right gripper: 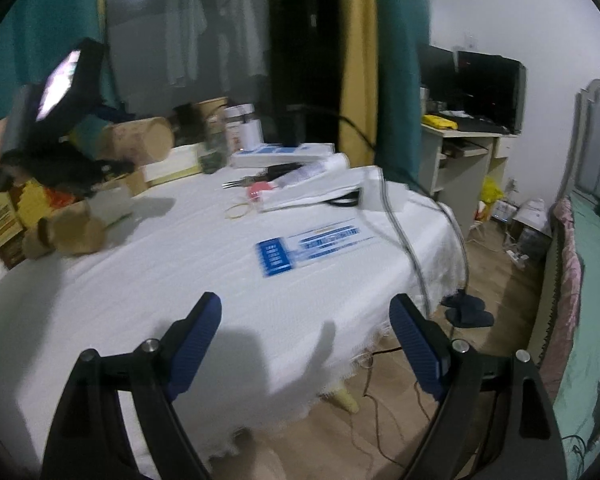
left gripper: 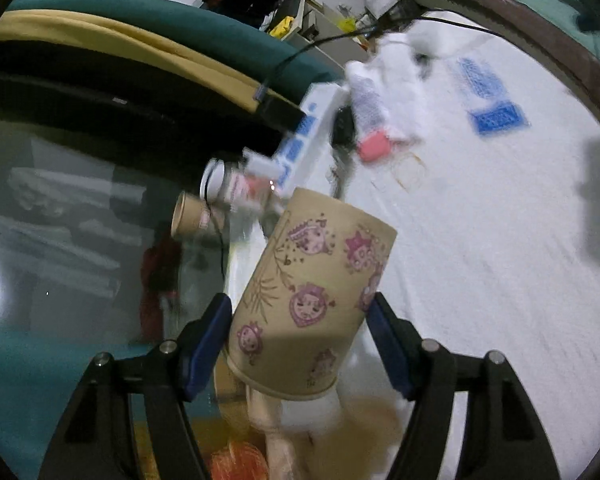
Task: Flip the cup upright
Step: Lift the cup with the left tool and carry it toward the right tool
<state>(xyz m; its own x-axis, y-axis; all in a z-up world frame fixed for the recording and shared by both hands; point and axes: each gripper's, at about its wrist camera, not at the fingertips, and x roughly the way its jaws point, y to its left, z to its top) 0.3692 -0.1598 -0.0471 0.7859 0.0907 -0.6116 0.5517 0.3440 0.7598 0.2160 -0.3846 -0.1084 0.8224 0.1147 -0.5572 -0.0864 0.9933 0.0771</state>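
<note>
While the cup [left gripper: 312,300] was held between the blue pads [left gripper: 206,344] of the left gripper [left gripper: 300,344], it was carried clear of the white tablecloth [left gripper: 480,240], with its long axis running forward along the fingers and leaning a little to one side. The rolled rim was seen nearest the camera, at the root of the fingers, and the closed base pointed away toward the far clutter on the cloth. In the right wrist view the same cup [right gripper: 138,144] was found lying near level above the cloth's [right gripper: 180,280] far left edge, base turned toward the middle of the cloth, and no contact with the cloth was observed. The grip was taken across the lower body, one pad on each flank; the left gripper [right gripper: 60,136] was largely blurred in that view.

The right gripper [right gripper: 306,344] was noted with its jaws spread and nothing between them, hanging over the near edge of the cloth, well apart from the cup. The left tool was therefore the nearer, and the only one engaged.

It was judged that the flip was part done: the axis was roughly level rather than vertical, and a further roll of the left wrist would be needed to bring the mouth uppermost before the base could be set on the cloth. A squeeze on the thin paper wall was considered a risk of deformation.
</note>
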